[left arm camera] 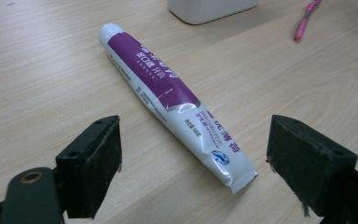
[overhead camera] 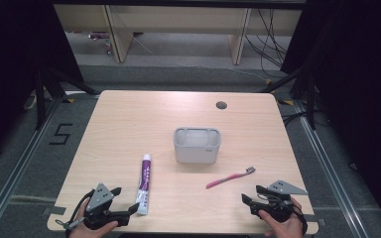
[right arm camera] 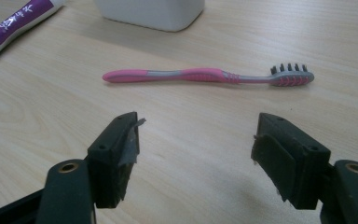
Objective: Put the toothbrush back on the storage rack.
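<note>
Toothpaste (left arm camera: 168,100) lies flat on the counter (overhead camera: 129,124), crimped end toward the left gripper (overhead camera: 124,210); the toothbrush (right arm camera: 205,75) lies just ahead of the right gripper (overhead camera: 253,198), right of the holder (overhead camera: 197,145). Step in hand, by judgement: approach before pickup. Both grippers are spread wide, holding and touching nothing. The tube's tail sits just ahead of the left jaws. Next move calls for advancing each gripper over its item, then closing across the narrow width.

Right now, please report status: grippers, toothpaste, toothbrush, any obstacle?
Left gripper open, toothpaste ahead. Right gripper open, toothbrush ahead. Both flat on table. Nothing in the way.
</note>
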A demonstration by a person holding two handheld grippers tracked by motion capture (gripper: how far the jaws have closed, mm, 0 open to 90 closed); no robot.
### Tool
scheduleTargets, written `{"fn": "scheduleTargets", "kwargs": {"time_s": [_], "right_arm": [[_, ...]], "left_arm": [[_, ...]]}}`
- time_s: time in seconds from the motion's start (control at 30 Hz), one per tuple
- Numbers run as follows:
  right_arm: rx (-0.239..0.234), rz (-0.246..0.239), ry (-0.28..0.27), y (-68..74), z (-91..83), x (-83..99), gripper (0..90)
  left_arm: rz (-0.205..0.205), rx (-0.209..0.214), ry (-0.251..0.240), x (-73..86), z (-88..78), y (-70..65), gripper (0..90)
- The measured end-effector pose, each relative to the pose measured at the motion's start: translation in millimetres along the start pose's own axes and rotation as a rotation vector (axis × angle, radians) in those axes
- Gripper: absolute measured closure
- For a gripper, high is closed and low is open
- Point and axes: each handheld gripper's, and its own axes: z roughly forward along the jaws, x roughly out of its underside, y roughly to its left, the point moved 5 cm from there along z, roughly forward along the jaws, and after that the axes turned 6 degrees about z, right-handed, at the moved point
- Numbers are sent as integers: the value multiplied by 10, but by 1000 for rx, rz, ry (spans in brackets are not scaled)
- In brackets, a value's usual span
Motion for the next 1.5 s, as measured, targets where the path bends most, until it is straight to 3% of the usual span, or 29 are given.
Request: {"fn": "scheduleTargets", "kwargs": {"time_s": [0.07,0.1,0.17,0.23,0.3,0.33,0.37,0.4,0.43,0.47,0.5,0.53,0.6,0.77,0.8,0.83,0.87,0.93,1.03,1.1,1.2,1.23,1.27,1.3,1.4,1.47,1.5], "right_arm": [[-10,-3,0,9,-7,-3,391],[-10,21,-1,35,3,-1,402],[-12,-26,-15,18,-11,-27,456],[-10,-12,-17,34,3,-26,478],[-15,-37,-9,30,-3,-39,515],[-25,20,-11,78,5,-30,526],[-20,-37,-28,33,26,-51,543],[-14,-43,-29,39,18,-62,579],[-35,-9,-27,79,15,-62,608],[-23,-51,-32,53,7,-85,634],[-39,-18,-38,93,16,-87,670],[-28,-72,-37,64,9,-107,687],[-38,-89,-51,81,36,-140,801],[-64,-74,-50,105,68,-173,893],[-57,-99,-48,88,75,-185,900],[-73,-67,-50,123,98,-179,900],[-55,-109,-41,98,99,-192,900],[-73,-83,-27,143,126,-193,900],[-85,-116,-19,172,193,-236,900],[-81,-100,1,228,233,-249,900],[-84,-127,20,285,329,-301,900],[-86,-113,27,335,373,-311,900],[-95,-121,30,353,406,-324,900],[-86,-159,35,354,440,-347,900],[-98,-144,66,451,548,-376,900],[-96,-188,57,464,622,-409,900],[-94,-152,88,504,635,-399,900]], "left_arm": [[2,5,-3,1,2,1,175],[2,5,-2,1,1,1,175],[2,5,-2,2,1,0,175],[0,-3,7,7,-3,0,175],[-13,-3,-6,4,4,1,176],[-8,1,-5,6,1,8,176],[-10,-1,-8,5,2,11,175],[-9,-1,-7,6,0,14,176],[-8,-1,-7,5,-1,15,175],[-7,-1,-8,5,-1,13,176],[-5,0,-6,7,-2,10,176],[-3,0,-3,8,-3,9,176],[-3,0,-4,6,-3,7,177],[1,-1,-2,7,-7,11,177],[-10,-2,-11,3,0,5,177],[-11,-2,-11,4,2,6,177],[-13,-6,-9,6,2,5,177],[-15,-4,-10,5,6,5,177],[-11,-5,-2,8,6,3,178],[-8,-9,1,7,4,3,177],[-7,-8,3,10,2,4,178],[-5,-7,4,10,2,6,179],[-6,-4,3,10,4,6,179],[-8,-1,-1,8,7,6,179],[-5,1,2,10,7,1,179],[-7,-1,-1,6,9,-4,179],[-7,-3,0,6,8,-5,179]]}}
